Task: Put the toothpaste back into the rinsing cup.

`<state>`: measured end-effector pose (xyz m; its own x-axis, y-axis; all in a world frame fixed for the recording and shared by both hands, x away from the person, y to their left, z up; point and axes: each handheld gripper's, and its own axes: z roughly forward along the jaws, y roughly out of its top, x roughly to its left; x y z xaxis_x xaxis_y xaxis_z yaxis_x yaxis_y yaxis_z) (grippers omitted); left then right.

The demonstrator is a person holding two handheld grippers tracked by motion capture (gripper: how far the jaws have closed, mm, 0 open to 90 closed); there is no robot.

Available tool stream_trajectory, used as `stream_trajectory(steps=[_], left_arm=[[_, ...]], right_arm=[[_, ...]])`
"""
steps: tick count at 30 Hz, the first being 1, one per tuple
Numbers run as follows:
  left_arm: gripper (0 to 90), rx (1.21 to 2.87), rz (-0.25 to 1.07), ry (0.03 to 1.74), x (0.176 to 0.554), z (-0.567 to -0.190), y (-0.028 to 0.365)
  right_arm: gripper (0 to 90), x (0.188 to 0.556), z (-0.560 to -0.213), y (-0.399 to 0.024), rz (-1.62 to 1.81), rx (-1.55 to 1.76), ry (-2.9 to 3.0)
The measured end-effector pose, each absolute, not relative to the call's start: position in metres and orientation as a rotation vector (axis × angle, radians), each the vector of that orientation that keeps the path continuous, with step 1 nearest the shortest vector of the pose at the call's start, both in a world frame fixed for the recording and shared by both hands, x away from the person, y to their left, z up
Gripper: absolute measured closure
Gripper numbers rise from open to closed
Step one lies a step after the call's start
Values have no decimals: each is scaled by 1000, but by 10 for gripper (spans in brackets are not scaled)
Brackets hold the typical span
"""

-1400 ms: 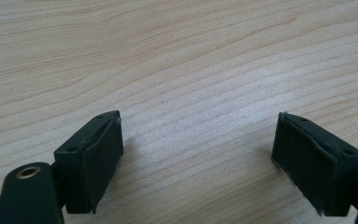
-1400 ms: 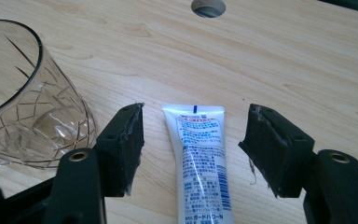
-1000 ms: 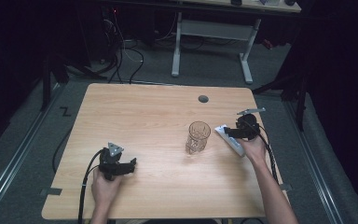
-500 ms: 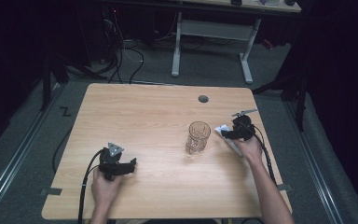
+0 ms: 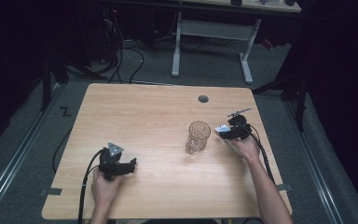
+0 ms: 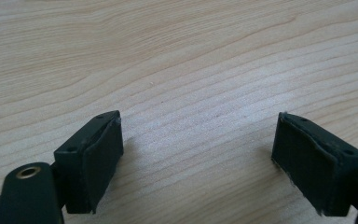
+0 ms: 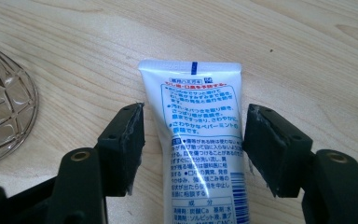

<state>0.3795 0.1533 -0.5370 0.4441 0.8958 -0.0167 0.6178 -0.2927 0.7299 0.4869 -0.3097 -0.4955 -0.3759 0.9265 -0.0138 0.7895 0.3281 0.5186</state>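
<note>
High view: a pale wooden table (image 5: 158, 116) carries a clear, cut-pattern glass (image 5: 198, 137) standing upright right of centre. At the near left, the person's left hand rests the left gripper (image 5: 131, 164) on the tabletop; the left gripper view shows its jaws wide apart over bare wood grain, holding nothing. At the right edge, just beside the glass, the right gripper (image 5: 222, 131) sits low over a white tube (image 5: 222, 129), which looks small and partly hidden under the hand from above. Right gripper view: the tube (image 7: 205, 144), printed with blue and red Japanese text, lies flat on the wood between the two black jaws, its crimped end pointing away from the camera. The jaws have just been closing around it, yet a sliver of wood appears to separate each pad from the tube's sides, so no grip is made. The rim of the glass (image 7: 2, 107) curves in at the left of that view.
</note>
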Motion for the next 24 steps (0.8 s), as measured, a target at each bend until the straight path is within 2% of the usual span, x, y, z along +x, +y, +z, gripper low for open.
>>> stream_trajectory(steps=[24], left_arm=[[163,2023,529,1265,379,-537,153]], right_arm=[[457,492,-503,-312,548,1508,2358]])
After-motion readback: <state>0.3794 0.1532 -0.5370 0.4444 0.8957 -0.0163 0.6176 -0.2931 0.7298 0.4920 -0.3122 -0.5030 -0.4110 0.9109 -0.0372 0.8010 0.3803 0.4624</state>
